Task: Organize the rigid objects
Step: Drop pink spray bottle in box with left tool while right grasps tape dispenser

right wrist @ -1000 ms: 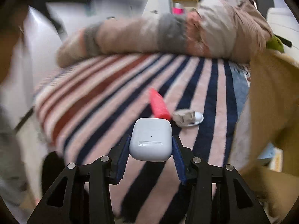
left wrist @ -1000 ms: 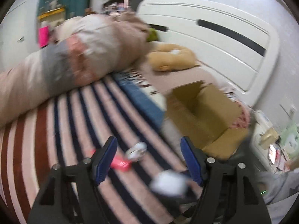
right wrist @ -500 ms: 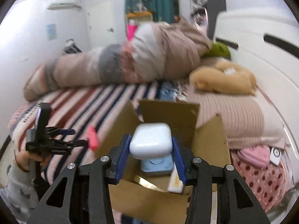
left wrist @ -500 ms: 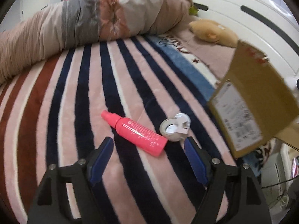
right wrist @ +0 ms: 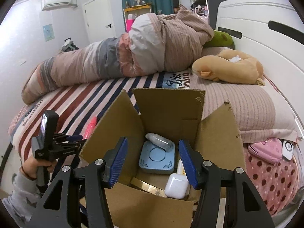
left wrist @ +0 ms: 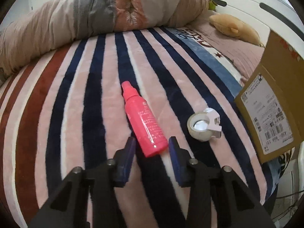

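Left tongs (left wrist: 152,146): spread, empty, their 2 blue pads set on either side of the base of the pink bottle (left wrist: 143,122), which lies on its side on the striped blanket (left wrist: 57,114) of the bed. The bottle's cap end points away from the tongs, and no pad can be seen pressing on it. Right tongs (right wrist: 153,158): spread wide and empty, hanging over the open cardboard box (right wrist: 133,207). Inside the box lie a white earbud case (right wrist: 175,186), a blue square device (right wrist: 157,158) and a small clear bottle (right wrist: 160,141) resting on top of that device. A roll of clear tape (left wrist: 204,126) sits on the blanket just beside the pink bottle, between it and the box wall.

Handling, judged from appearance: the pink bottle looks like smooth, glossy plastic, stiff and light, round in section and so likely to slip or roll out of flat pads. The soundest hold would be across the straight body, near its middle, with the pads square to its long axis; a pinch at the very base may let it pivot and droop. The plush blanket yields, so the pads can sink slightly to get under the widest part. The tape roll is rigid too, best pinched across its flat faces or over the white cutter.
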Tool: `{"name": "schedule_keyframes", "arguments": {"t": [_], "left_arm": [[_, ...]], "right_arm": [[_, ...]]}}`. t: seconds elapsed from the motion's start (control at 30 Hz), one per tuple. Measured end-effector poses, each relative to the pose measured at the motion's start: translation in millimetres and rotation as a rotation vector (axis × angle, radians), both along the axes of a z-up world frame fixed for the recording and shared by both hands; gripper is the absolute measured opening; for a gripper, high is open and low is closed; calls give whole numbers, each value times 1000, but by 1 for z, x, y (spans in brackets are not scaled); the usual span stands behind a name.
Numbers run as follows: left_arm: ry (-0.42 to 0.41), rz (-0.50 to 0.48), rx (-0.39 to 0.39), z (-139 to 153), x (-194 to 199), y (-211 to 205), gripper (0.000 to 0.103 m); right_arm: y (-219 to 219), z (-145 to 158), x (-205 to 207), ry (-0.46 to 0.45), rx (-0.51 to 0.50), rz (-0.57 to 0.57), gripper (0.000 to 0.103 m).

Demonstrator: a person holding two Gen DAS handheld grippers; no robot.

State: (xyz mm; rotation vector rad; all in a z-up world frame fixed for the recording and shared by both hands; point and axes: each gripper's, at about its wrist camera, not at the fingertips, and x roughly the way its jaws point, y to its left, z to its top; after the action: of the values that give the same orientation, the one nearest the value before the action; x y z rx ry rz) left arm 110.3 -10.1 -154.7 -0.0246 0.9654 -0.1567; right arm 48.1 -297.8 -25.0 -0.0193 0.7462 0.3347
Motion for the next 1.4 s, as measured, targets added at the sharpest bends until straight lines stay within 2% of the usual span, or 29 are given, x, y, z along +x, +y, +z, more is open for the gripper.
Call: {"name": "schedule_keyframes", "arguments": {"t": [0.1, 0.2, 0.23, 0.27, 0.3, 0.37, 0.47, 0.6, 0.67, 0.77, 0.87, 1.0, 1.1, 1.23, 1.27, 1.4], "left_arm": [[-14, 26, 19, -2, 10, -5, 48], [-6, 119, 50, -12, 26, -6, 48], [-4, 146, 31, -15, 30, -2, 47], [-4, 152, 0, -17, 30, 0, 36], [0, 151, -13, -18, 29, 1, 29], [-12, 139, 27, -16, 24, 1, 28], [-26, 117, 42, -4, 11, 10, 28], [-54, 100, 34, 35, -18, 35, 28], [-82, 69, 25, 64, -33, 45, 28], [-123, 29, 17, 102, -50, 47, 28], [-166, -62, 7, 139, -66, 31, 28], [-187, -168, -44, 168, -73, -1, 28], [-194, -254, -71, 180, -72, -37, 28], [-180, -349, -90, 184, -64, -80, 28], [-169, -376, -95, 183, -62, -92, 28], [-120, -471, -113, 173, -54, -134, 28]], "right_arm": [[3, 1, -2, -5, 16, 14, 52], [7, 2, -3, -10, 24, 22, 52], [9, 2, -4, -11, 27, 24, 52], [12, 3, -4, -14, 29, 28, 52], [15, 3, -4, -16, 29, 32, 52], [22, 5, -5, -25, 29, 50, 52], [46, 13, -8, -55, 33, 115, 52], [99, 17, -17, -56, 23, 283, 52], [130, 8, -21, -22, 10, 369, 53], [166, -24, -19, 75, -22, 408, 54], [181, -61, -7, 141, -37, 350, 54], [187, -108, 17, 119, -107, 209, 54], [187, -130, 37, 96, -158, 138, 54], [193, -149, 57, 67, -232, 118, 54], [193, -153, 58, 60, -245, 116, 41], [190, -151, 58, 35, -230, 133, 39]]}}
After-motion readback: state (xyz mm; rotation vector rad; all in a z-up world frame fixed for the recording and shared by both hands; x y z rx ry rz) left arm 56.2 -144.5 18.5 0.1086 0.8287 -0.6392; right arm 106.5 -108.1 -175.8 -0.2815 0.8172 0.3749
